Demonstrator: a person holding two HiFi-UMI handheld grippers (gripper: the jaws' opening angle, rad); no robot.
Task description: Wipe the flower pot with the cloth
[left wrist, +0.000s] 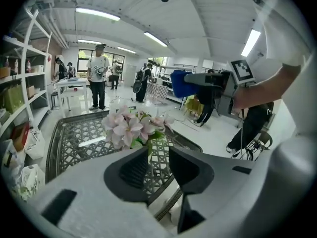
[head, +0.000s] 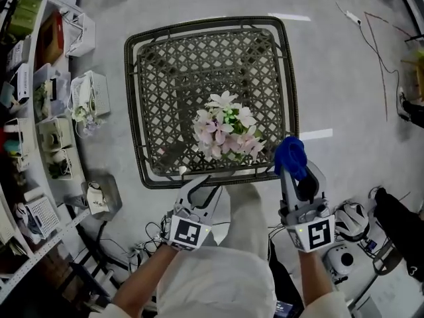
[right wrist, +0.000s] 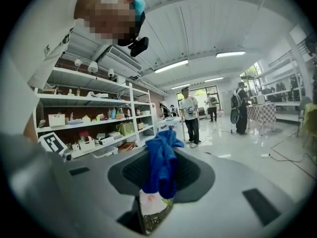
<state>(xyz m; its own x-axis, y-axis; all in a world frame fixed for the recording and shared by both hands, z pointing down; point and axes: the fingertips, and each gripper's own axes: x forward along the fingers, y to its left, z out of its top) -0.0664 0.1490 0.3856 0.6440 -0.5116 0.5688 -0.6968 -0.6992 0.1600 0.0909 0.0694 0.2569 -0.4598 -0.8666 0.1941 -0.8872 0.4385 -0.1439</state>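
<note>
Pink and white flowers (head: 226,134) hide the flower pot beneath them; it stands at the near edge of a dark wicker table (head: 212,25). In the left gripper view the blossoms (left wrist: 130,128) rise just beyond the jaws. My left gripper (head: 201,184) hovers at the table's near rim, left of the flowers, and is open a little (left wrist: 158,152) with nothing between its pads. My right gripper (head: 293,172) is to the right of the flowers, shut on a bunched blue cloth (head: 291,154). The cloth (right wrist: 161,160) sticks up from its jaws.
Shelves with boxes and bags (head: 40,111) line the left side. White bags (head: 89,91) lie on the floor beside the table. Helmets and gear (head: 348,220) sit on the floor at the right, with cables around. People (left wrist: 97,73) stand far off.
</note>
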